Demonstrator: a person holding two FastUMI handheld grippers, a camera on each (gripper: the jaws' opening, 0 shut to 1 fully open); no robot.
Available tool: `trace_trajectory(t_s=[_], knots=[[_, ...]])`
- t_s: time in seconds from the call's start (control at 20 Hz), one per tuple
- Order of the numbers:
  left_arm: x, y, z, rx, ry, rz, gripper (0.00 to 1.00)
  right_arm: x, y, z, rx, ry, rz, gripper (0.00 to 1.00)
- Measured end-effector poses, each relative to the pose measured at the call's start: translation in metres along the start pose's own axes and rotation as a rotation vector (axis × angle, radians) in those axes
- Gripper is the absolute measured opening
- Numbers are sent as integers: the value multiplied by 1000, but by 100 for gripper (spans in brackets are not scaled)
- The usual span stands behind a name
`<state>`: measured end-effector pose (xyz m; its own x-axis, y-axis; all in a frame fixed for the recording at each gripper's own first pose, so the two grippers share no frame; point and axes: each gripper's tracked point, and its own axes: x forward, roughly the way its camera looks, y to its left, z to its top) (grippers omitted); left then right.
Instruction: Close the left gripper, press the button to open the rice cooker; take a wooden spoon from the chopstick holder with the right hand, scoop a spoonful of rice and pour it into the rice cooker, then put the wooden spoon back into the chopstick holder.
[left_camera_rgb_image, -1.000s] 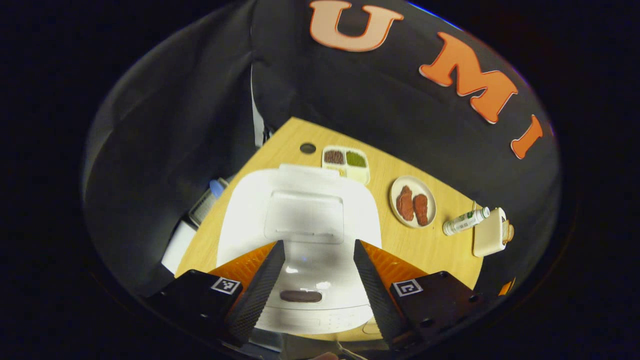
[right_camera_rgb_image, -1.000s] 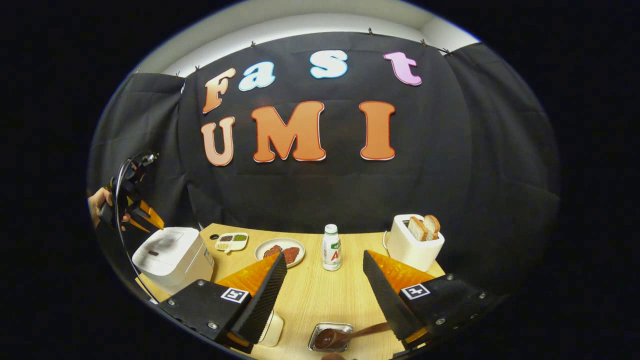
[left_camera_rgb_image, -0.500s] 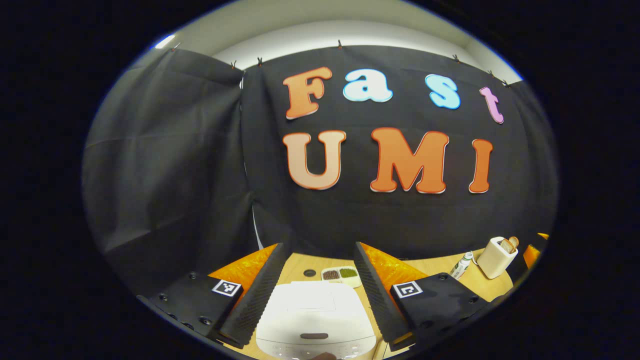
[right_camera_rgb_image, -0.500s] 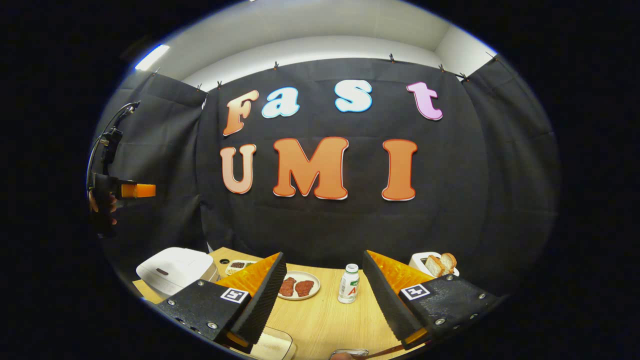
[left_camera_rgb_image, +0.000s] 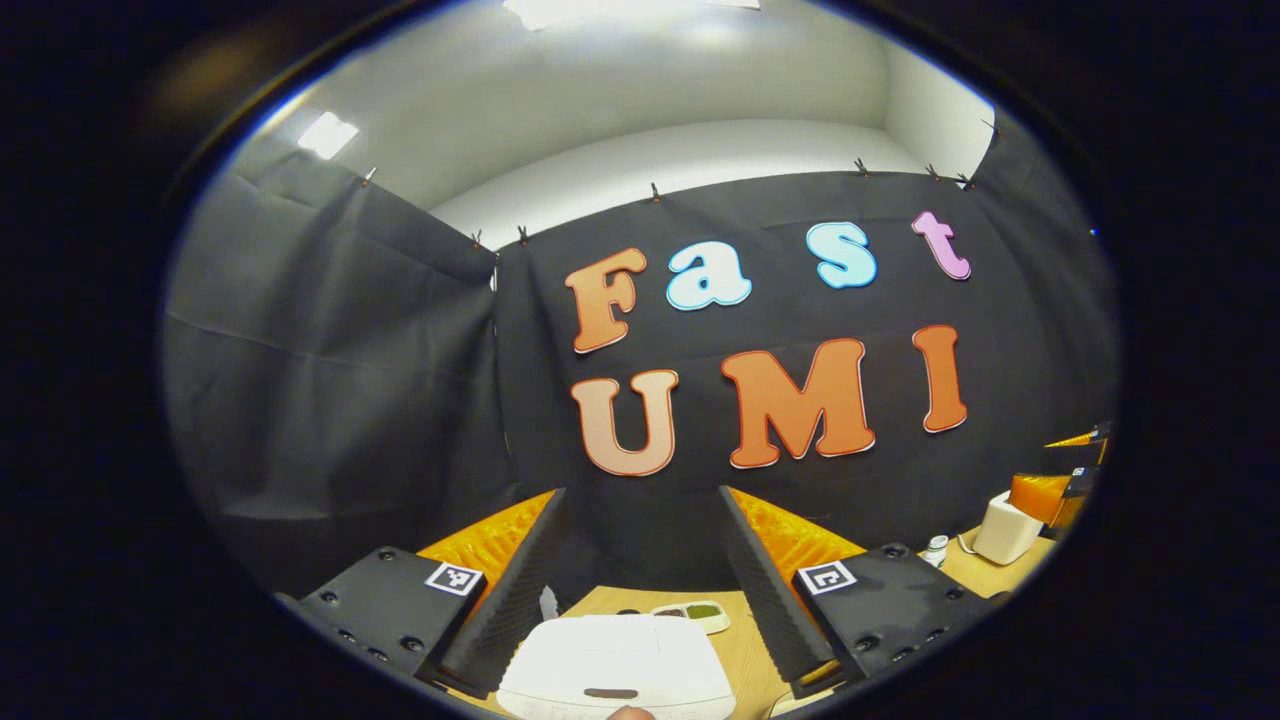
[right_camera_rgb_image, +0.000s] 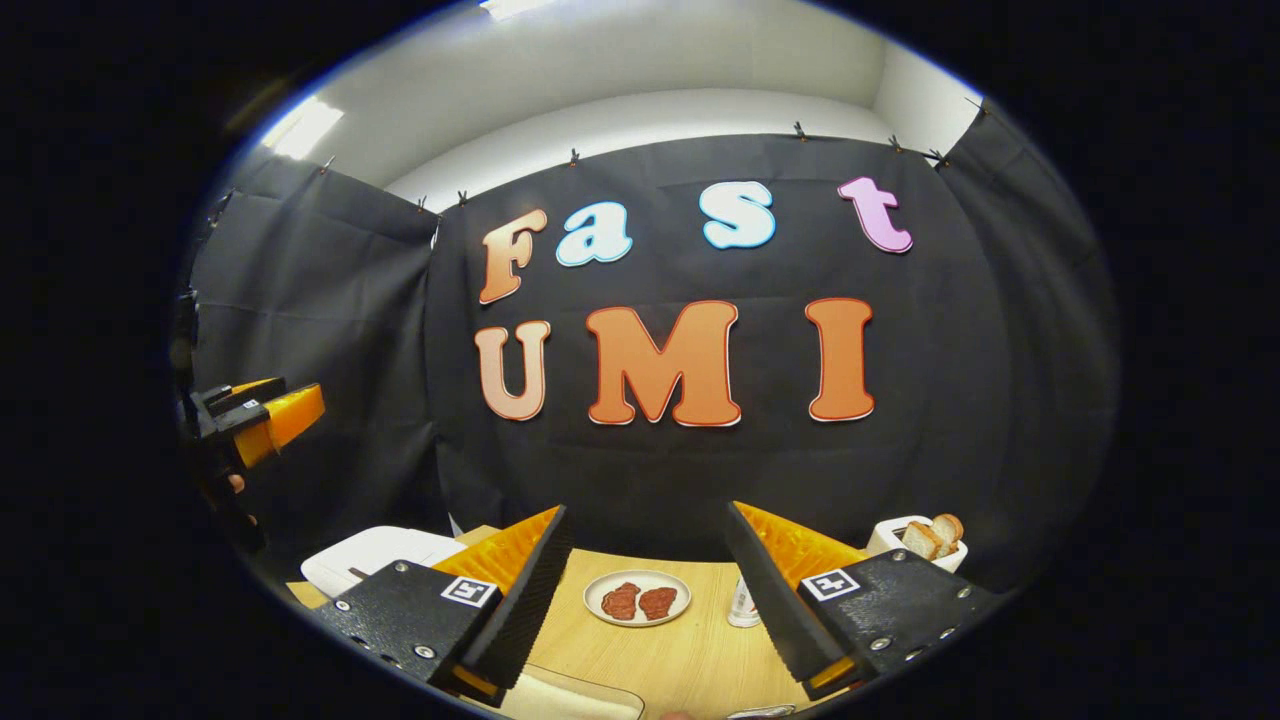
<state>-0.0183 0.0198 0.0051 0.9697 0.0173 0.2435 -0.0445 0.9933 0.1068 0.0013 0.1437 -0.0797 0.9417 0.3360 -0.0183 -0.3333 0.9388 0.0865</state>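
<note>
Both grippers are held up off the table, pointing at the back wall more than at the work. The left gripper (left_camera_rgb_image: 632, 545) has its fingers spread wide with nothing between them; the rice cooker (left_camera_rgb_image: 615, 672) sits low between and below its fingertips, lid down, the dark button (left_camera_rgb_image: 610, 693) on its near edge well under the tips. The right gripper (right_camera_rgb_image: 645, 560) is likewise spread and holds nothing. Beyond its fingers lie a plate of meat (right_camera_rgb_image: 637, 598), a small bottle (right_camera_rgb_image: 741, 603) just inside its right finger, and a toaster with bread (right_camera_rgb_image: 918, 540) past that finger. In the right gripper view the cooker (right_camera_rgb_image: 375, 553) shows to the left of its left finger, again closed, with the left gripper (right_camera_rgb_image: 262, 415) raised well above it.

I cannot make out the wooden spoon, the chopstick holder or the rice from where the cameras look. A closed lid and two unloaded grippers would fit either a run with the button press to come or one where the lid is down again after the pour; I cannot settle which.
</note>
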Motion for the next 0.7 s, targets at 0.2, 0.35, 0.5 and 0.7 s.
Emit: trace_trajectory(t_s=[0.2, 0.35, 0.5, 0.7], knots=[[-9, -15, -22, -19, 63, -53, 99, 0, 3, -11, -6, 21, -3, 95], [-10, -19, -22, -39, 70, -75, 99, 0, 2, -14, 3, 22, -24, 95], [-13, -28, -34, -49, 112, -97, 99, 0, 2, -15, 2, 20, -35, 95], [-15, -33, -41, -51, 138, -117, 99, -2, 6, -18, -13, 23, -25, 95]])
